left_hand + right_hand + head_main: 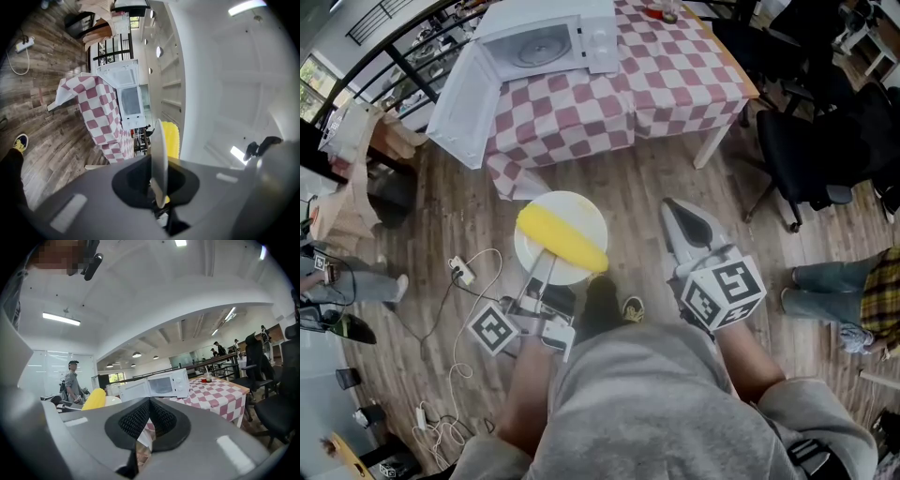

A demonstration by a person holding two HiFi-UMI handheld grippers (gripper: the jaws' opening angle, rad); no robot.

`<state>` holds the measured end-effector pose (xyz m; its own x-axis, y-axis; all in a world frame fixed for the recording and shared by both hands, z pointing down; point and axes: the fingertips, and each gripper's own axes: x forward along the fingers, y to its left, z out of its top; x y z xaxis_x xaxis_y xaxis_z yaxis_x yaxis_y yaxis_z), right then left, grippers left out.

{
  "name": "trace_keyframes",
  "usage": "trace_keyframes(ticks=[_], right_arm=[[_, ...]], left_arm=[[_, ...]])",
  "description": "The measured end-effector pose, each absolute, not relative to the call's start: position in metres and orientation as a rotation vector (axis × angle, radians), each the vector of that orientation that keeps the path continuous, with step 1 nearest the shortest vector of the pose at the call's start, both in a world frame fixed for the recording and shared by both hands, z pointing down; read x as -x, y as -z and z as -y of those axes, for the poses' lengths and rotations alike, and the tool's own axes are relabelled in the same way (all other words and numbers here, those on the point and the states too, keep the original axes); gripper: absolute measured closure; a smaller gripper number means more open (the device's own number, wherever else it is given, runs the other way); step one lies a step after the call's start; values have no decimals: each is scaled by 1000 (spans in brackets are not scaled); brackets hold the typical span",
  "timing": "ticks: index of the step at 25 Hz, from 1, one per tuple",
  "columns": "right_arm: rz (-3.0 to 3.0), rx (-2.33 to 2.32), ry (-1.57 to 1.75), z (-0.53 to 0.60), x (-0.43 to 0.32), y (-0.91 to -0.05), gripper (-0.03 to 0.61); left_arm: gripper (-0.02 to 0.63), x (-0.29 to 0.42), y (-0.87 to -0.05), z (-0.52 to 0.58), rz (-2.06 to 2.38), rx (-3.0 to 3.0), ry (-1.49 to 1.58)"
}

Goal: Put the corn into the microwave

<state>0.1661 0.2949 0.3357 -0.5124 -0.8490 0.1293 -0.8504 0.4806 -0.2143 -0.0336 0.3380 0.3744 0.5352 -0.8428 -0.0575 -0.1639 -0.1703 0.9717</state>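
A yellow corn cob [561,237] lies on a round white plate [581,211], carried above the wood floor. My left gripper [546,270] is shut on the plate's near rim; in the left gripper view the plate [159,150] stands edge-on between the jaws, the corn [172,138] beside it. The white microwave [548,42] sits on the checkered table [675,84] ahead with its door [464,103] swung wide open. My right gripper [675,211] is shut and empty, to the right of the plate. From the right gripper [150,401] the microwave [161,384] and corn [93,399] show.
Black office chairs [816,150] stand right of the table. A power strip with cables [461,272] lies on the floor at left. A cup with a red drink [206,377] stands on the table's far end. A person [72,380] stands off to the side.
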Motion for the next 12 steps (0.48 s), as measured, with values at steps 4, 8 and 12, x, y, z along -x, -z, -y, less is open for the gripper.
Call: trace_keyframes(ticks=[4,8,12], right_arm=[[2697,-1536,-405,-286,-161,-339,580],[2689,-1540,-394,-269,-154,-339,580],[2680,-1546,-387,-248,-148,-337,580]], left_arm=[[598,33,-374,-330,850,-1667,756],[598,38,-376,-314,837,-1659,755],[598,42,-378,-290,825,-1651,756]])
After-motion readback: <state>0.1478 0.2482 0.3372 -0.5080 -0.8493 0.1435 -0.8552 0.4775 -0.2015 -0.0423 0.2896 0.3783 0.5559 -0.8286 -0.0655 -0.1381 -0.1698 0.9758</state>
